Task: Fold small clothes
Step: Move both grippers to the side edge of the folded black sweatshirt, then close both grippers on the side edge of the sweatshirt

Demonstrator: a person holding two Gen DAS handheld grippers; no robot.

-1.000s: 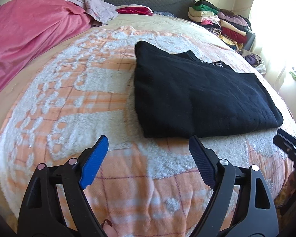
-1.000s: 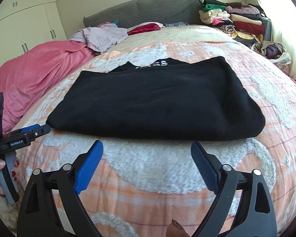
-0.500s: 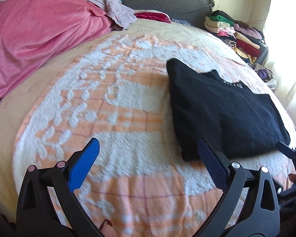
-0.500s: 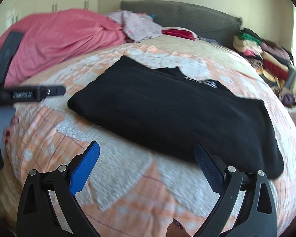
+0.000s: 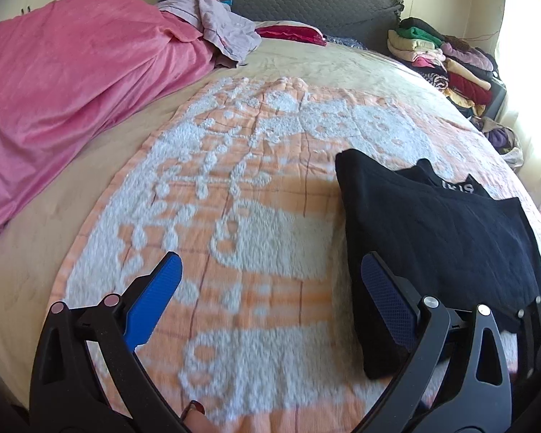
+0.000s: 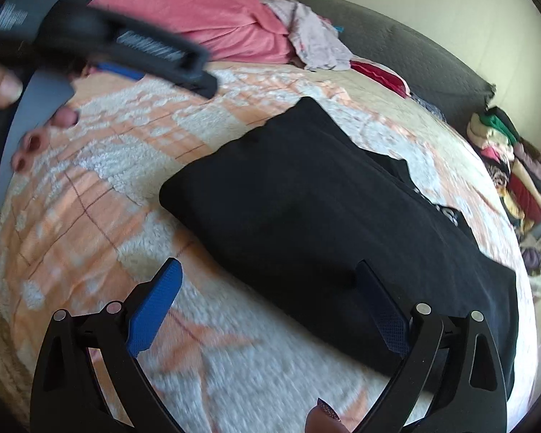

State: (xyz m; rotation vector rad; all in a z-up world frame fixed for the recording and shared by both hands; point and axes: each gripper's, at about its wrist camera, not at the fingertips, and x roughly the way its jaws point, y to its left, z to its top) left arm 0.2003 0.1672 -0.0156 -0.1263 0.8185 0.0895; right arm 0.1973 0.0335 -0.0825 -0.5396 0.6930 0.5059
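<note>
A black knit top (image 5: 436, 238), already folded once into a flat rectangle with its printed neckline peeking out at the far edge, lies on the orange-and-white tufted blanket (image 5: 234, 187) that covers the bed. The step in hand looks like the gap between folds: both tools are free over the blanket at the garment's near side. The left tongs (image 5: 270, 288) have just been spreading and stand wide with nothing between them, just beside the top's near left corner; the right tongs (image 6: 267, 292) are likewise released and empty, one blue pad over the black cloth's near edge. The next move probably calls for pinching one short end at its two corners and carrying it across for a second fold, keeping the layers from sliding apart. Nothing lies on the garment. A crumpled pink bedspread (image 5: 72, 83), a pale lilac garment (image 5: 216, 32) and a stack of folded clothes (image 5: 447, 61) by the grey headboard (image 5: 306, 0) sit well apart from it.
</note>
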